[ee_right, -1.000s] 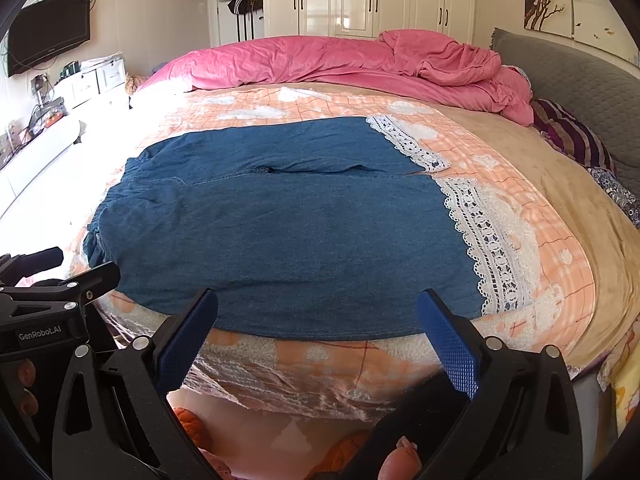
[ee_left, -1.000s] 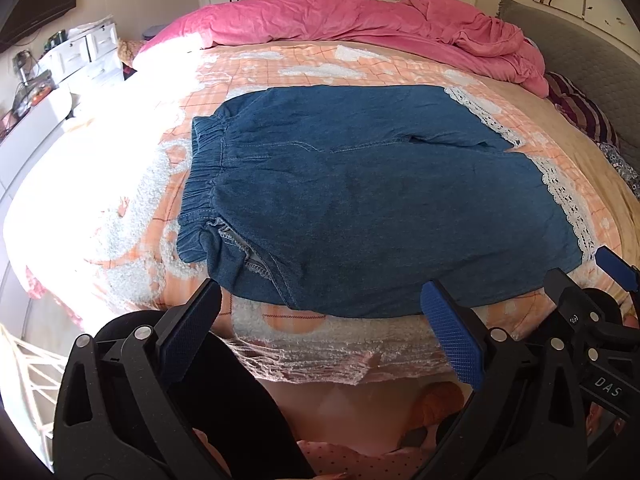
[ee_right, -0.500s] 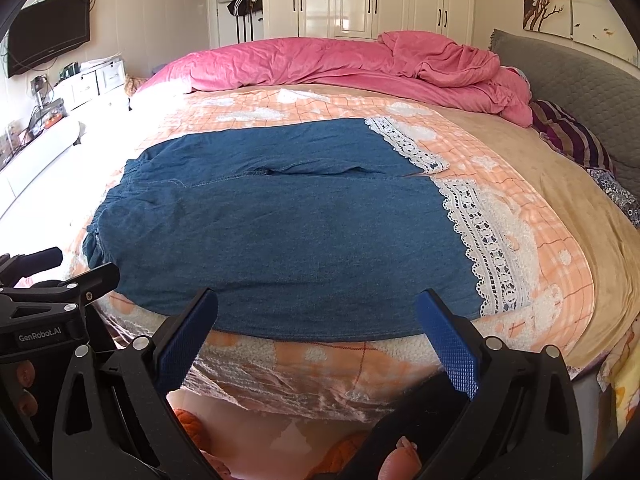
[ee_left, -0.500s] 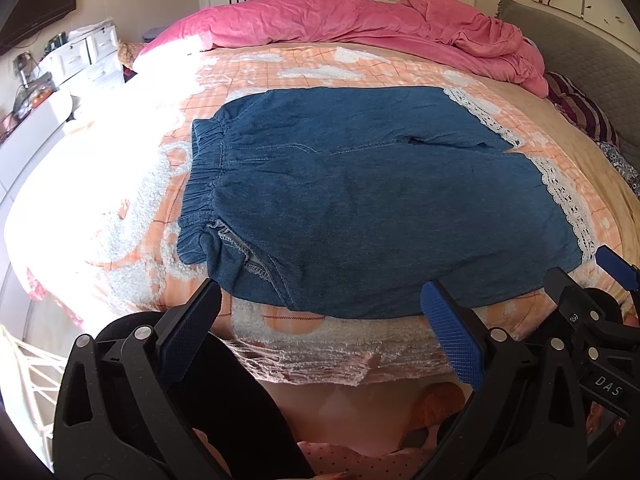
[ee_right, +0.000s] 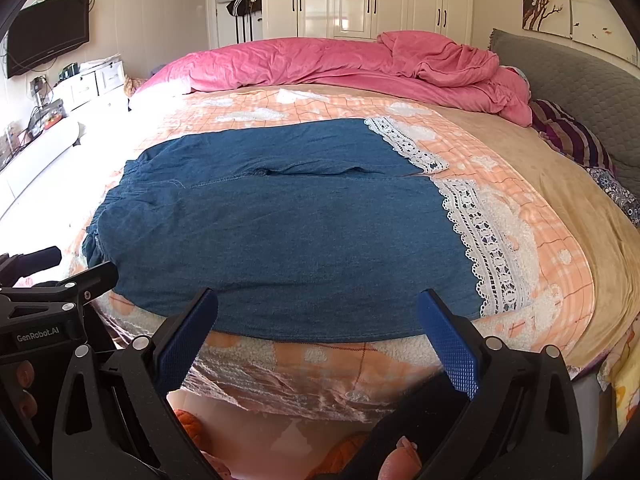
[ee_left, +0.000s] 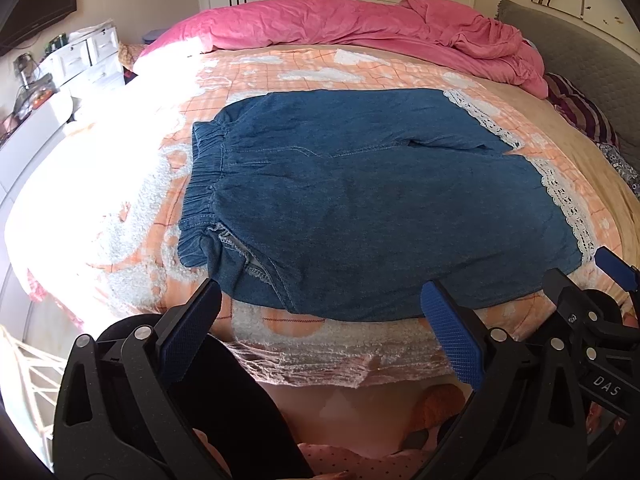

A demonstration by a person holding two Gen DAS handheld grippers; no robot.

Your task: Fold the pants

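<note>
My left gripper [ee_left: 320,332] sits at 6 o'clock, jaws spread wide, holding nothing, short of the bed edge. My right gripper [ee_right: 318,340] same: wide open, empty, its blue pads [ee_right: 450,344] just short of the near hem. Denim pants [ee_left: 360,200] lie flat, unfolded, on the orange plaid blanket [ee_left: 280,68], dead centre; elastic waistband [ee_left: 204,184] at 9 o'clock, white lace cuffs [ee_right: 488,248] at 3 o'clock. Crumpled pink duvet [ee_right: 340,64] beyond at 12 o'clock. White wardrobe [ee_right: 360,0] farthest back, wall TV [ee_right: 48,32] at 10 o'clock.
</note>
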